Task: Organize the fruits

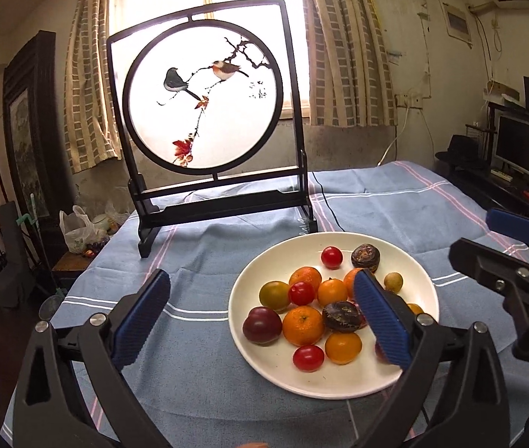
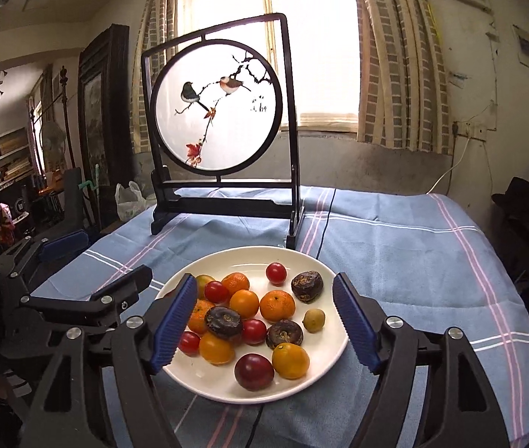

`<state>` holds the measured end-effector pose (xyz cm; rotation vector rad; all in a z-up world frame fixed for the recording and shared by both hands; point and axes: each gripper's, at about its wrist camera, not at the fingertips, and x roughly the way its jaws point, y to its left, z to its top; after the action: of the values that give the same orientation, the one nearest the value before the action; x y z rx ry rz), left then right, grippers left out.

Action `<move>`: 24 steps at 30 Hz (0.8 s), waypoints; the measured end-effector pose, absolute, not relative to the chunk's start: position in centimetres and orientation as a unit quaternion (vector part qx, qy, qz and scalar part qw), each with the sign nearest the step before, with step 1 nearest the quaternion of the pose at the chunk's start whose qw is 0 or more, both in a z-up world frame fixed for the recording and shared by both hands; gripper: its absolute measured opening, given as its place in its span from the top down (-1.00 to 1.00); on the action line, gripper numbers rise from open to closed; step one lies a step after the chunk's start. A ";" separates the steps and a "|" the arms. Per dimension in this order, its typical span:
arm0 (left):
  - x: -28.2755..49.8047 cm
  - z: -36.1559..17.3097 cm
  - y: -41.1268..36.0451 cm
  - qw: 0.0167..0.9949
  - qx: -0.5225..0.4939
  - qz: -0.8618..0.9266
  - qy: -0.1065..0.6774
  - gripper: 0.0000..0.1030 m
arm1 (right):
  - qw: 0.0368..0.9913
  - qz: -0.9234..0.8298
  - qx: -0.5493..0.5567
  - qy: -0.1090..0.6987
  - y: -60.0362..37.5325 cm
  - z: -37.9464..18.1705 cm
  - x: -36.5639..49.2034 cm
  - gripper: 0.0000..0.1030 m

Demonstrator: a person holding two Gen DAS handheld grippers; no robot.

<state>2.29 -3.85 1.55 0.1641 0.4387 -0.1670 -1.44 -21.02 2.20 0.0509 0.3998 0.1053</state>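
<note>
A white plate (image 1: 264,366) (image 2: 329,354) on the blue cloth holds several mixed fruits: orange mandarins (image 1: 303,325) (image 2: 277,305), red cherry tomatoes (image 1: 331,257) (image 2: 276,273), dark brown water chestnuts (image 1: 365,255) (image 2: 307,286), a dark plum (image 1: 262,325) (image 2: 254,371) and a small green fruit (image 1: 393,282) (image 2: 313,320). My left gripper (image 1: 260,317) is open and empty, its right finger over the plate's right half. My right gripper (image 2: 264,328) is open and empty, its fingers straddling the plate. The right gripper shows at the right edge of the left wrist view (image 1: 503,246).
A black-framed round screen painted with two birds (image 1: 204,97) (image 2: 219,104) stands on the cloth behind the plate. A black cable (image 1: 326,201) runs along the cloth beside it. The table drops off at the left and right.
</note>
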 end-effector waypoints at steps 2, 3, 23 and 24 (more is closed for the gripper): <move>1.8 1.8 -3.0 0.976 0.068 -0.066 0.198 -0.90 | 0.982 0.048 0.040 0.181 -21.0 2.2 -2.5 -0.65; 1.6 1.8 -2.7 0.977 0.064 -0.062 0.193 -0.90 | 0.983 0.044 0.044 0.175 -21.1 2.1 -2.8 -0.66; 3.4 -0.6 -1.9 0.962 0.031 -0.094 0.254 -0.90 | 0.980 0.016 -0.044 0.194 -18.0 -1.2 -2.1 -0.67; 3.4 -0.8 -1.9 0.960 0.025 -0.097 0.262 -0.90 | 0.980 0.015 -0.045 0.194 -18.0 -1.3 -2.1 -0.67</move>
<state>3.43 -1.94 -0.84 0.0510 0.5308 -0.1976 -2.05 -18.01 -1.25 -0.0896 0.3914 0.0308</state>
